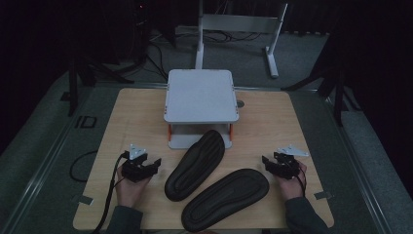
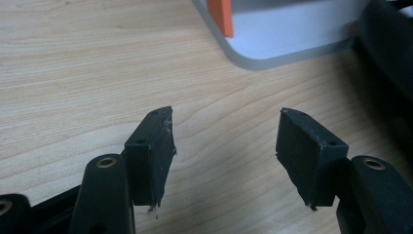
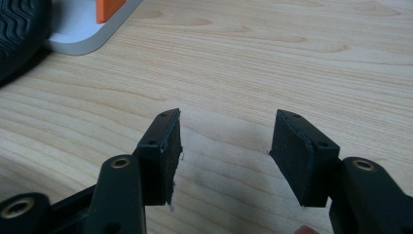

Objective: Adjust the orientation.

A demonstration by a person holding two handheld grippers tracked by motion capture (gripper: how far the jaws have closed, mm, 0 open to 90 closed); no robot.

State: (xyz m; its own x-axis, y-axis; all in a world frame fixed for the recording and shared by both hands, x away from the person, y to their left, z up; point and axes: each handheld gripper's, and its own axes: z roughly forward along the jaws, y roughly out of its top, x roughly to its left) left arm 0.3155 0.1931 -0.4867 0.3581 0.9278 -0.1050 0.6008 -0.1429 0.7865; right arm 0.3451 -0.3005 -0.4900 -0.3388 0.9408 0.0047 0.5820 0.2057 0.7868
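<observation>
Left hand-held gripper [image 1: 155, 163]: held in the person's left hand near the front-left corner of the bench [image 1: 131, 112], just beside the left slipper and not touching it. In the left gripper view its jaws stand spread wide, with bare wood between them and nothing pinched.
Right hand-held gripper [image 1: 266, 161]: held in the person's right hand near the front-right part of the bench, close to the toe end of the right slipper, apart from it. In the right gripper view its jaws are spread as well, empty, over bare wood.
Left slipper [image 1: 195, 165]: black, sole up, lying slanted in the middle of the bench; its far end reaches under the front of the grey stand, its near end points to the front edge.
Right slipper [image 1: 225, 199]: black, sole up, lying slanted near the front edge, just beside the left slipper; whether the two touch I cannot tell.
Grey stand [image 1: 200, 95]: a flat-topped two-level rack with orange posts at the middle of the bench's back edge; its lower plate and an orange post show in both gripper views.
Bench: light wood, carrying the stand, both slippers and both grippers.
</observation>
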